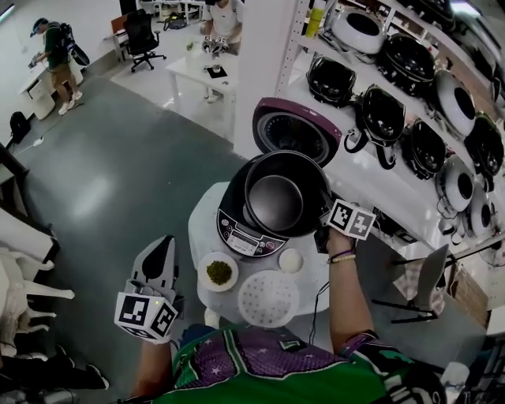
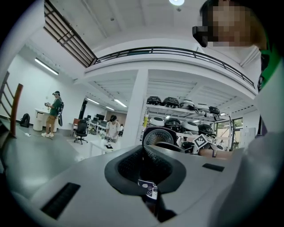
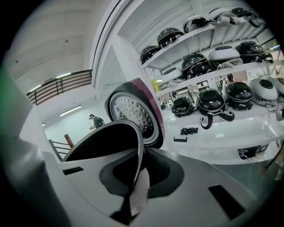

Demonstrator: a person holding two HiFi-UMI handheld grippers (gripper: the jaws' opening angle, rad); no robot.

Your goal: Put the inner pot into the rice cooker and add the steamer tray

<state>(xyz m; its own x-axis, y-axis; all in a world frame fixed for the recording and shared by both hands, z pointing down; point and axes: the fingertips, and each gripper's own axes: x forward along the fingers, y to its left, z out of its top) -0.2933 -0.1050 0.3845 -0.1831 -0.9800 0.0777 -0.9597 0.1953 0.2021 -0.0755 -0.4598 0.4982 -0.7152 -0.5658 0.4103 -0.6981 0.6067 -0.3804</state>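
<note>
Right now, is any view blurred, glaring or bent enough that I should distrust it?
Head view: sharp, evenly lit, a pale sheen on the floor, shelves bowed at the right. Left gripper view: heavy fisheye, dark corners, lamp blown out at the top. Right gripper view: same fisheye; the pot near the lens looks slightly soft.

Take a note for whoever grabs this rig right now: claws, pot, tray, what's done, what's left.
Left claw: shut, empty, left of the table.
Right claw: shut on the rim of the inner pot, pot over the open rice cooker, not clearly seated.
Steamer tray lies on the table, in front of the cooker.
Done: pot picked up.
Left: seat pot, release, add tray.
</note>
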